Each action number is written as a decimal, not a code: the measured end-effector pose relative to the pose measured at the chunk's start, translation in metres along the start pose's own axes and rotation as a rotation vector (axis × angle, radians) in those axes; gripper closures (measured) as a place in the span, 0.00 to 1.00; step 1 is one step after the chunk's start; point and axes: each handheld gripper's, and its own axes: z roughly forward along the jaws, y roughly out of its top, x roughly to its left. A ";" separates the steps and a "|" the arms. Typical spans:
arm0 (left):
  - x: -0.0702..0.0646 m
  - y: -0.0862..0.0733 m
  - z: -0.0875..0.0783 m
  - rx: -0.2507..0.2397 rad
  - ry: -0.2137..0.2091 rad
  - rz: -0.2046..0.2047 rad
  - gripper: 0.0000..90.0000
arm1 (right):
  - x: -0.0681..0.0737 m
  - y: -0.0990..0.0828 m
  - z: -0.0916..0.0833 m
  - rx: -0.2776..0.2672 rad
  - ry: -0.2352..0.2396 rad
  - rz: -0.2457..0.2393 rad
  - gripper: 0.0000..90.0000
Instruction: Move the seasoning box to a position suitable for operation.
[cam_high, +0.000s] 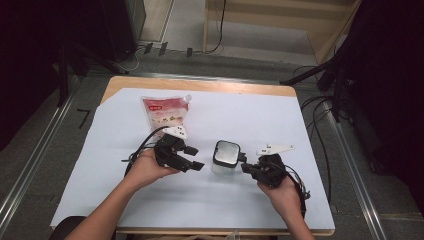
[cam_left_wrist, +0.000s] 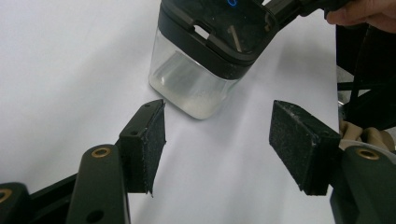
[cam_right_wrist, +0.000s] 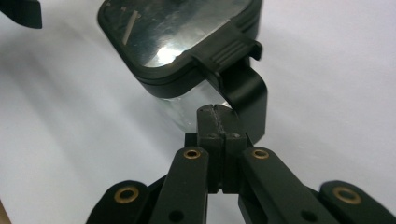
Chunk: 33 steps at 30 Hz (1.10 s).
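One clear square jar (cam_high: 226, 159) with glossy black lid stands mid-sheet between both tools. Left gripper (cam_high: 196, 157) gapes wide, empty. Right gripper (cam_high: 246, 169) is closed flat, empty, touching the latch. White paper (cam_high: 150, 200) covers the wooden table (cam_high: 200, 84).

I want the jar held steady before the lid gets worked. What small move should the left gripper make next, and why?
Probably ease the left gripper forward around the jar and close. Its jaws stand open just short of it, while the shut right gripper sits at the lid's latch.

container (cam_left_wrist: 196, 88): clear plastic | lid (cam_right_wrist: 180, 32): glossy black | table cover (cam_high: 260, 125): matt white
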 end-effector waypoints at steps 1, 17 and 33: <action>0.000 0.001 0.002 0.002 -0.003 0.000 0.41 | -0.002 0.000 -0.001 0.003 -0.005 0.010 1.00; 0.006 0.021 0.027 0.023 -0.065 0.030 0.24 | -0.015 0.008 -0.007 -0.024 -0.028 0.006 1.00; 0.016 0.032 0.050 0.033 -0.074 0.031 0.16 | -0.040 0.020 0.004 0.008 -0.065 0.015 1.00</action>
